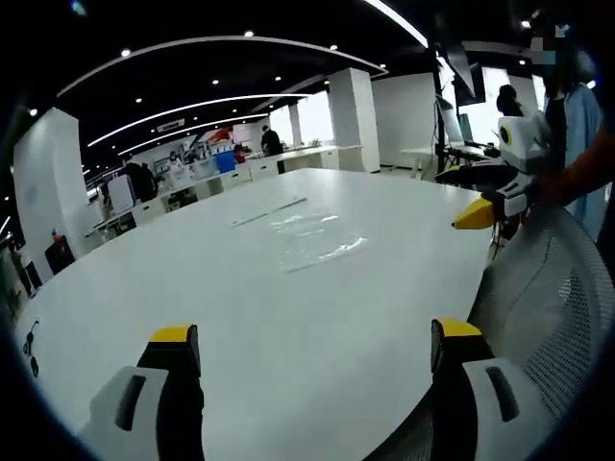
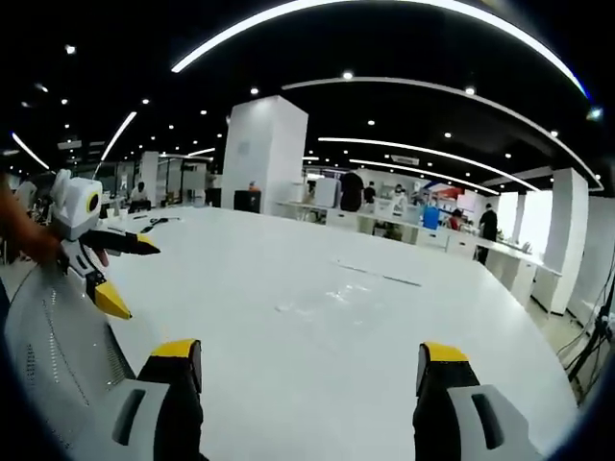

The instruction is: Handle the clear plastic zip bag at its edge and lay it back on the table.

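In the left gripper view, the left gripper [image 1: 312, 351] was seen with its two yellow-tipped jaws spread wide apart at about 6 o'clock, and nothing was held between them. The white table [image 1: 240, 317] was spread out beyond them. The clear zip bag [image 1: 312, 240] was laid flat on the table surface ahead of the jaws, toward 12 o'clock from them, well apart from both tips. At 3 o'clock in the same view the right gripper [image 1: 478, 213] was held at the table's edge by a hand [image 1: 567, 182] in an orange sleeve, above the mesh back of a chair [image 1: 553, 307].

In the right gripper view, the right gripper [image 2: 307, 360] was likewise seen with its jaws parted wide and empty. The bag [image 2: 332, 296] was seen as a faint glossy patch on the table [image 2: 288, 336], ahead of the jaws near the middle. At 9 o'clock the left gripper [image 2: 120, 274] was seen with its jaws spread and gripping nothing, held near the table's edge.
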The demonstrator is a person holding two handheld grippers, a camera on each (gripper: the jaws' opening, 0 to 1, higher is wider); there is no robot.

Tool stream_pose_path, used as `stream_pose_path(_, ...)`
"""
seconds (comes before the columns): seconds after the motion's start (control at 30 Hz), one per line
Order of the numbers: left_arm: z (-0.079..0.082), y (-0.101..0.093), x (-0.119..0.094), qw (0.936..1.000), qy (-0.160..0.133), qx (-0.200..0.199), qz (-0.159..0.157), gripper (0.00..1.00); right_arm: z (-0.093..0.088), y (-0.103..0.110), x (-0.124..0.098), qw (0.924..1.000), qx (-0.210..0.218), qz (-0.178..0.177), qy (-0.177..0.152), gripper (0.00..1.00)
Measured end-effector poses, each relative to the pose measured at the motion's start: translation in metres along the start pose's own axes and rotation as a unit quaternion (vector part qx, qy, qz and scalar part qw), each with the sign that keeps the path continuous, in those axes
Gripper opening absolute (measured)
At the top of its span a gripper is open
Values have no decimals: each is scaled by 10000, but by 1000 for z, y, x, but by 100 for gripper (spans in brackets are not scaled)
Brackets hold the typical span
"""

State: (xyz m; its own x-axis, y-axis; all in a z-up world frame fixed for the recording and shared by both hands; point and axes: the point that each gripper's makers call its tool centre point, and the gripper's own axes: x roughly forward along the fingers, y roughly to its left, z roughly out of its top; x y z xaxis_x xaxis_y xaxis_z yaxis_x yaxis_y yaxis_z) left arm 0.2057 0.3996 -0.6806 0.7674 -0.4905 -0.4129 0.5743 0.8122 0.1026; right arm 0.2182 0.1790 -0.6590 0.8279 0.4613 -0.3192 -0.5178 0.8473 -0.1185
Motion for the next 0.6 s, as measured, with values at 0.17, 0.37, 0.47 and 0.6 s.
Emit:
stream_pose_path(0.17,4,2,1,10000,27,7,-31,98,-3,1,2,9999,14,127,113,90)
stream_pose_path(0.37,12,3,7,9997,42,86,-207,97,-2,0,12,9989,-159,326,299,84)
stream_pose_path(0.47,13,0,12,9993,102,190,-315,97,-1,-2,16,9982,-236,424,357,81)
stream_pose_path(0.6,14,-1,15,9988,134,241,-394,97,0,-5,22,9972,-390,487,418,78)
